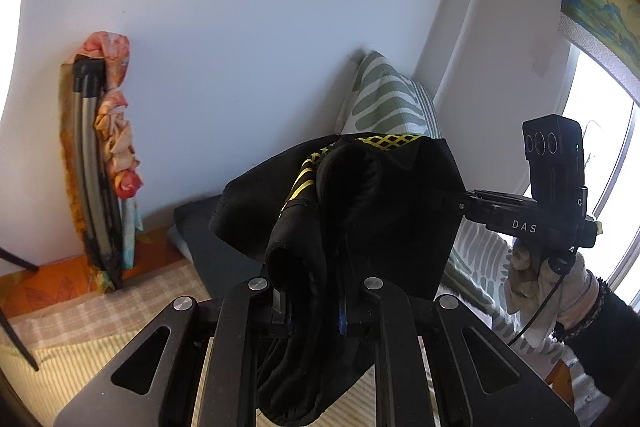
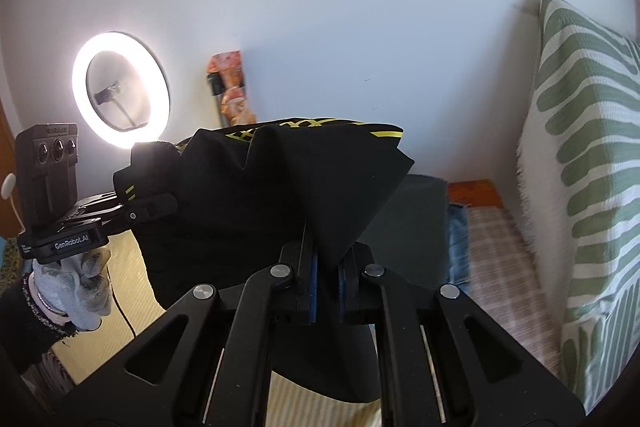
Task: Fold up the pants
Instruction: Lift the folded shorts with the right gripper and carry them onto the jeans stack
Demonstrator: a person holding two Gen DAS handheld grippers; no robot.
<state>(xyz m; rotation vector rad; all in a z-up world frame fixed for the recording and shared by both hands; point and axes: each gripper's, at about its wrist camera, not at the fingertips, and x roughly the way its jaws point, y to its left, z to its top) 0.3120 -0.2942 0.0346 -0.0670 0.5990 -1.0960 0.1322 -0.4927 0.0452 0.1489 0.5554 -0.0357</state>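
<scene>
Two tongs, "DAS" and "GenRobot.AI"

The right gripper pinched a corner of the black pants, held aloft; the left gripper clamped the opposite edge before a ring light.

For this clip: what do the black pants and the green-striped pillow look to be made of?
Black pants: thin matte fabric, probably synthetic sportswear; it drapes in soft folds from both tongs and carries printed-looking yellow trim. Green-striped pillow: woven, textured cloth, likely cotton; a waffle-like weave and a fringed edge show.
</scene>
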